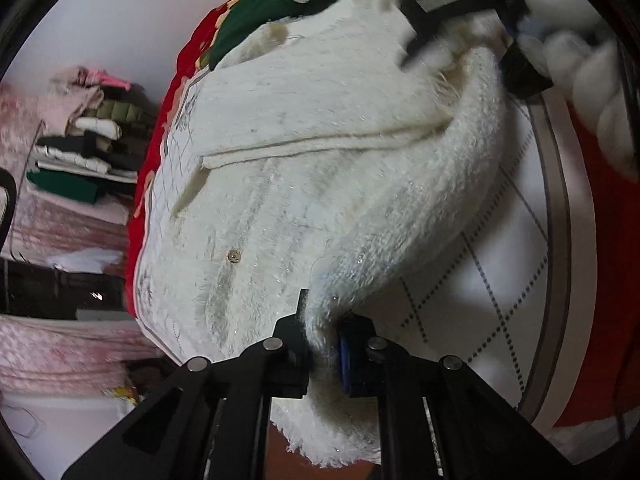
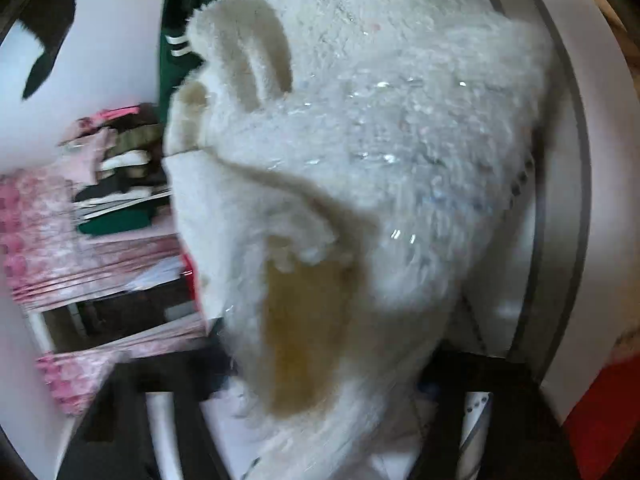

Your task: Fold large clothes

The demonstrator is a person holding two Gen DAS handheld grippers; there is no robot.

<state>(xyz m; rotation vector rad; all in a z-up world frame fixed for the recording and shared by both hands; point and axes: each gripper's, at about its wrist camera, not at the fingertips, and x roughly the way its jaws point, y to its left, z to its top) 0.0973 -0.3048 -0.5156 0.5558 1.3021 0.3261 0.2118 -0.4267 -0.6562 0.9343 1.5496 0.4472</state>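
Left wrist view: fluffy white sweater (image 1: 320,140) spread flat, sleeve lifted.

One fluffy white cardigan (image 1: 320,168), one green striped garment (image 1: 272,4), one stack of folded clothes (image 1: 88,148), two hand-held grippers: left (image 1: 324,344), right (image 1: 452,28).

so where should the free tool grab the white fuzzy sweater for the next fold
Take the far sleeve end of the white fuzzy sweater, coming in from the upper right of the left wrist view, above the checked blanket. The left tool already pinches the near cuff, so the sleeve hangs taut between both ends.
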